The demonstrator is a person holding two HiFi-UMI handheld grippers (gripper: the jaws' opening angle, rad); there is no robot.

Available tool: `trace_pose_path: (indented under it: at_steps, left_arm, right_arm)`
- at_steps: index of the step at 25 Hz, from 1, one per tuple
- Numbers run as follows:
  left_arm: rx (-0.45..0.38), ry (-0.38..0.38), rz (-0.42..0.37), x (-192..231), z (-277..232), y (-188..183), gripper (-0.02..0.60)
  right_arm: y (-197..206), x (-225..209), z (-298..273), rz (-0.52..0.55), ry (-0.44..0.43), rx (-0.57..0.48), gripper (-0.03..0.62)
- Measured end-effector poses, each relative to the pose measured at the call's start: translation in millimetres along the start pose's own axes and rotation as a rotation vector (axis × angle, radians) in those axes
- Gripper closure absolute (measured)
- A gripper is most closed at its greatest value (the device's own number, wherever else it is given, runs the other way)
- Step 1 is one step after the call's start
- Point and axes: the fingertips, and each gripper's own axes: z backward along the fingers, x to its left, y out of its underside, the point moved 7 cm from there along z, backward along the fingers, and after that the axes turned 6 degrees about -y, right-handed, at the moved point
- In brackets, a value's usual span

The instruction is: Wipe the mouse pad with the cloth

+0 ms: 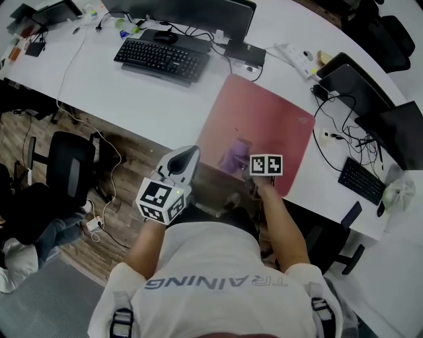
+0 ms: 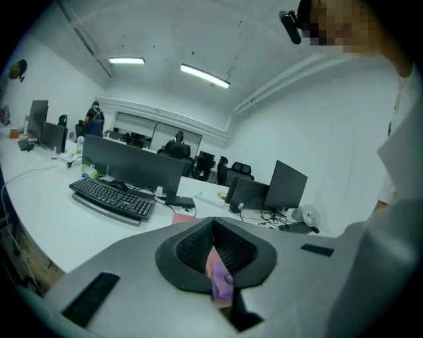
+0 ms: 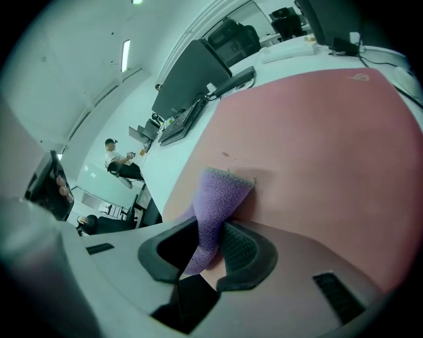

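A pink mouse pad (image 1: 264, 119) lies on the white desk (image 1: 132, 99), reaching its near edge. A purple cloth (image 1: 232, 157) rests on the pad's near part. My right gripper (image 1: 248, 170) is shut on the cloth; in the right gripper view the cloth (image 3: 221, 195) rises from between the jaws and folds onto the mouse pad (image 3: 317, 132). My left gripper (image 1: 188, 157) hovers off the desk's near edge, left of the pad. In the left gripper view the left gripper (image 2: 213, 228) is shut with nothing held, and the cloth (image 2: 219, 280) shows beyond its jaws.
A black keyboard (image 1: 160, 59) and monitor (image 1: 192, 12) stand behind the pad to the left. A power strip (image 1: 296, 58), laptops (image 1: 353, 86), cables and a second keyboard (image 1: 362, 179) crowd the right side. An office chair (image 1: 69, 162) stands on the wooden floor at left.
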Motion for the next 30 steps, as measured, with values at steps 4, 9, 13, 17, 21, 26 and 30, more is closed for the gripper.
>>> trace_pose_path:
  at_steps: [4,9,13,17,21,26,30]
  left_arm:
    - [-0.005,0.045,-0.014,-35,-17,-2,0.551]
    - [-0.005,0.099,-0.028,-79,-37,2,0.551]
    - [-0.007,0.139,-0.037,-112,-53,5,0.551]
    - [-0.011,0.170,-0.040,-137,-64,7,0.551]
    - [-0.008,0.198,-0.049,-156,-73,8,0.551]
    - [-0.015,0.229,-0.061,-165,-79,0,0.551]
    - [-0.014,0.254,-0.081,-165,-78,-6,0.551]
  right_arm:
    - [15,-28,39,-0.029,0.022,-0.026,0.484]
    - [35,-63,90,-0.052,0.070,-0.048,0.484]
    - [52,-91,128,-0.091,0.093,-0.081,0.484]
    - [66,-114,159,-0.131,0.107,-0.117,0.482]
    - [81,-131,182,-0.178,0.121,-0.155,0.482]
    - [98,-143,208,-0.218,0.166,-0.202,0.482]
    - [110,-149,225,-0.230,0.238,-0.228,0.482]
